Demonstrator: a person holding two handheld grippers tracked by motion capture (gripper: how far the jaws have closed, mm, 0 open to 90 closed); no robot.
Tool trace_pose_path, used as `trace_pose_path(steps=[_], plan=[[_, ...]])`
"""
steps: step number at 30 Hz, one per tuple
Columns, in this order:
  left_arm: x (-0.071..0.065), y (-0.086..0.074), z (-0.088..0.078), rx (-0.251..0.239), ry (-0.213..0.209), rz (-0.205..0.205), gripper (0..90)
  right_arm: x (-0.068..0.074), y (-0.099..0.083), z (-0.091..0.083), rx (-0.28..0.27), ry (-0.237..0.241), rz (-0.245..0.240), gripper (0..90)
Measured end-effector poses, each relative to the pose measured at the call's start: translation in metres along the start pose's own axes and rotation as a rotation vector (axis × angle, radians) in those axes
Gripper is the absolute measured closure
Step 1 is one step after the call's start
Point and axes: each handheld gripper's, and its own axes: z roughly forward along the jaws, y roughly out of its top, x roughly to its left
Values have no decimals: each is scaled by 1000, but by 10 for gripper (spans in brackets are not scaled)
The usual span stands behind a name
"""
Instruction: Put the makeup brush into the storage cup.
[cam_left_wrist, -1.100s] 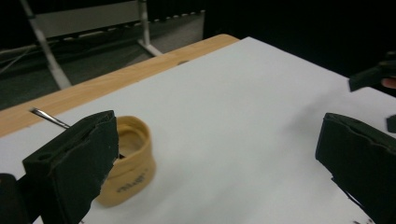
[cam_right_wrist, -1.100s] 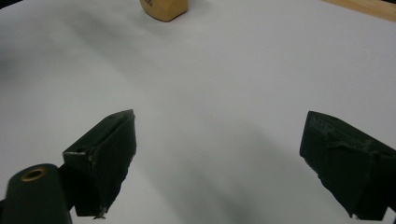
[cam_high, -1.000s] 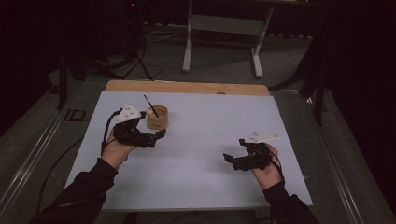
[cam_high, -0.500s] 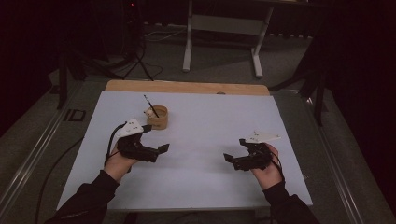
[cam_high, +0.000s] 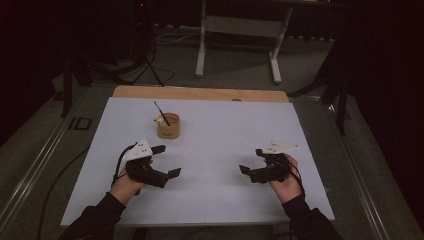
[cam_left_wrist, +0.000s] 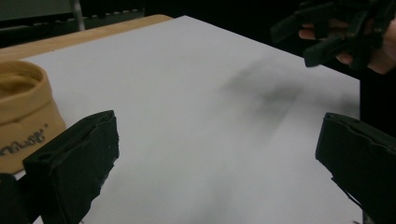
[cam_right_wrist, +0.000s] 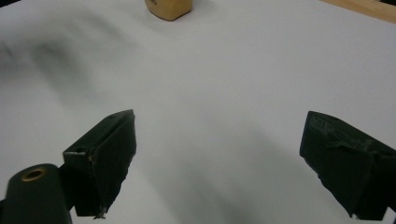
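Note:
A tan cup (cam_high: 168, 125) stands on the white table (cam_high: 220, 130), with a thin dark stick and a small pale thing in it. The cup's side (cam_left_wrist: 23, 121) is at the left of the left gripper view, and its base (cam_right_wrist: 169, 8) is at the top of the right gripper view. My left gripper (cam_high: 166, 161) hovers near the table's front left, below the cup, open and empty. On the front right, my right gripper (cam_high: 252, 163) is open too, with nothing between its jaws. The right hand and its gripper (cam_left_wrist: 345, 35) appear across the table in the left gripper view.
A wooden strip (cam_high: 200, 93) runs along the table's far edge. Beyond it stand a pale metal frame (cam_high: 240, 35) and dark stands on the floor. A cable (cam_high: 55, 185) trails off the table's left side.
My left gripper has drawn back from beside the cup toward the table's front and a little to the right. The right gripper has held its place.

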Motion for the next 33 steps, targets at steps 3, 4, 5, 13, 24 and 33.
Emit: trace_pose_path(steps=[3,4,5,13,24,33], plan=[[2,-8,-2,-2,-8,-7,0,-1,-1,0,-6,6,-7,108],[2,-10,-3,0,-8,-5,0,-1,-1,0,-7,3,-8,108],[3,-12,-3,5,-8,5,0,-2,-1,0,-10,7,-8,108],[8,-27,-7,17,-23,13,0,-3,-3,0,-8,7,-11,108],[16,-46,-10,35,-14,16,0,-5,-7,-2,-3,14,-19,108],[19,-51,-9,18,-8,-4,0,-9,-10,2,-4,31,-11,108]])
